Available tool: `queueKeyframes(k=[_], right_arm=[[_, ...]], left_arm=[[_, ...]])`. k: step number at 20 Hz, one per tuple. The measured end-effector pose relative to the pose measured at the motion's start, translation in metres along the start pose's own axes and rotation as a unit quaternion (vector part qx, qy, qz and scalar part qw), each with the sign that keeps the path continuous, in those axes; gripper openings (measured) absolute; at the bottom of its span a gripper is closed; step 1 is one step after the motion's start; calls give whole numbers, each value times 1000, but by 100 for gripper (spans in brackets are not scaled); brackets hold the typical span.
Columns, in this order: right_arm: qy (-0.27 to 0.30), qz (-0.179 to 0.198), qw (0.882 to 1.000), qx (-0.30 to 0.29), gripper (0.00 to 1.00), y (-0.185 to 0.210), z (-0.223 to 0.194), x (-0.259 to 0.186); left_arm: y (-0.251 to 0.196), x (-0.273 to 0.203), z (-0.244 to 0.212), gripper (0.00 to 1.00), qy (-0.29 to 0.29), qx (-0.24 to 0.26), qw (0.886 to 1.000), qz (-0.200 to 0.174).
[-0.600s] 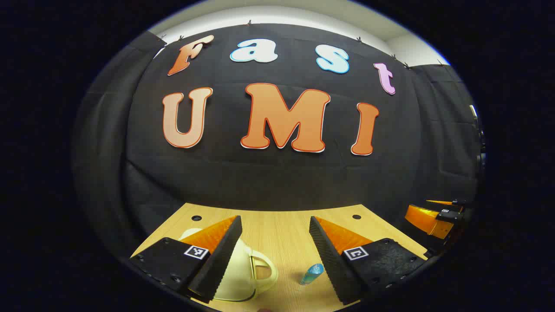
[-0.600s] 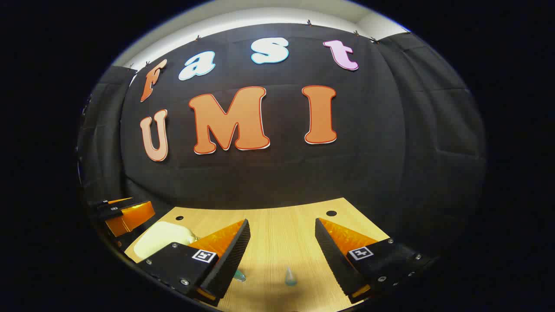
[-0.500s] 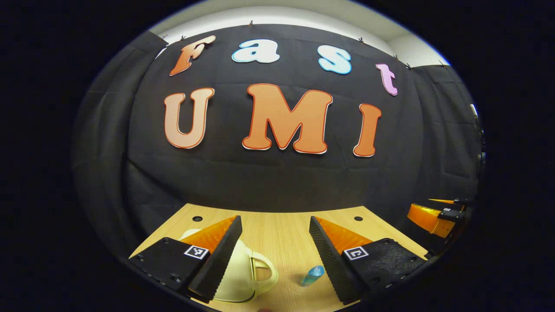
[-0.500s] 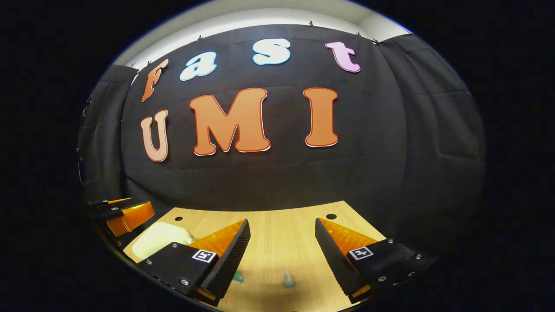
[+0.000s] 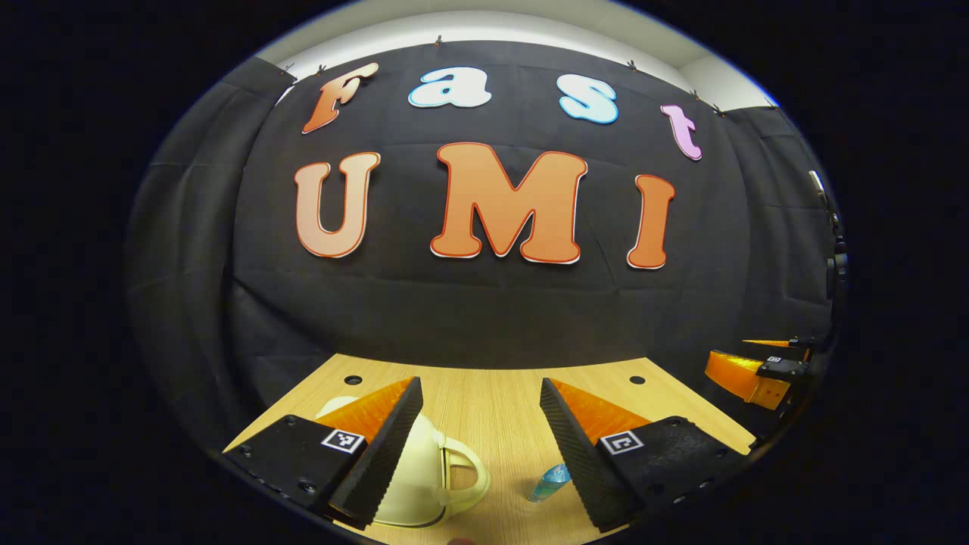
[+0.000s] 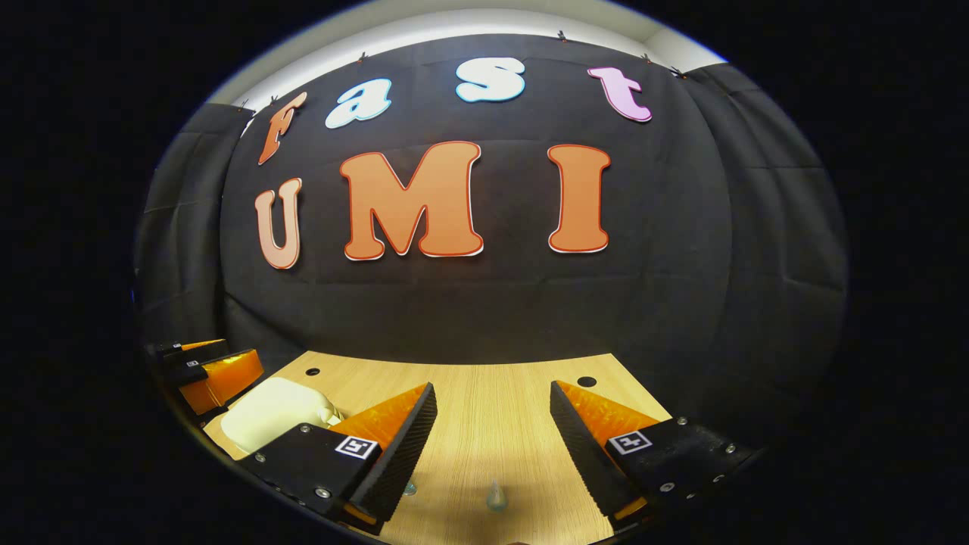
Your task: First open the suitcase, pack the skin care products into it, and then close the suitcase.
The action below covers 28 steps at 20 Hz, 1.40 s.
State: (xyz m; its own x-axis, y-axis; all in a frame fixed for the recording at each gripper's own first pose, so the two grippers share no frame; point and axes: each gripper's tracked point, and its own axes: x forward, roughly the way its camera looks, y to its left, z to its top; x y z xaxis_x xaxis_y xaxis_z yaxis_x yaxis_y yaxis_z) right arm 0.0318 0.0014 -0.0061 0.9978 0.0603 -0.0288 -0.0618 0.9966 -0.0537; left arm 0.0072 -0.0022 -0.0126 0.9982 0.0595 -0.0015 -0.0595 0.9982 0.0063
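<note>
A: How many suitcases do you count?
B: One, the cream suitcase (image 5: 424, 477) with its handle toward the middle of the table (image 5: 484, 409); it also sits at the left in the right gripper view (image 6: 272, 412)

A: And skin care products?
B: In the left gripper view, one blue bottle (image 5: 548, 482). In the right gripper view, two small bluish items low on the wood, one clear pointed one (image 6: 496, 496) and one mostly hidden by a finger (image 6: 409, 489); which of them is that bottle I cannot tell

A: Grippers?
B: Two: left gripper (image 5: 481, 393), right gripper (image 6: 492, 397)

A: Holes in the tabletop?
B: Two, at the far corners (image 5: 353, 380)
</note>
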Motion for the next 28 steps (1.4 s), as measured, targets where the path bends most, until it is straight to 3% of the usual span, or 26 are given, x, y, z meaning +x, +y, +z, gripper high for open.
queueKeyframes(k=[5,14,17,21,24,28], right_arm=[[5,-3,1000,6,95,1,-4,1],[47,-32,998,9,95,-27,-39,-19],[62,-46,997,17,95,-41,-51,-28],[72,-62,995,16,95,-56,-60,-43],[83,-76,994,15,95,-67,-70,-55],[103,-101,989,24,95,-92,-87,-70]], left_arm=[[11,2,-6,97,9,9,1000,1],[4,6,-77,99,72,169,983,-4],[-6,5,-116,98,108,246,963,-30],[-8,2,-175,99,165,310,935,-48],[3,5,-200,98,189,376,906,-34],[4,19,-218,98,191,465,863,-46]])
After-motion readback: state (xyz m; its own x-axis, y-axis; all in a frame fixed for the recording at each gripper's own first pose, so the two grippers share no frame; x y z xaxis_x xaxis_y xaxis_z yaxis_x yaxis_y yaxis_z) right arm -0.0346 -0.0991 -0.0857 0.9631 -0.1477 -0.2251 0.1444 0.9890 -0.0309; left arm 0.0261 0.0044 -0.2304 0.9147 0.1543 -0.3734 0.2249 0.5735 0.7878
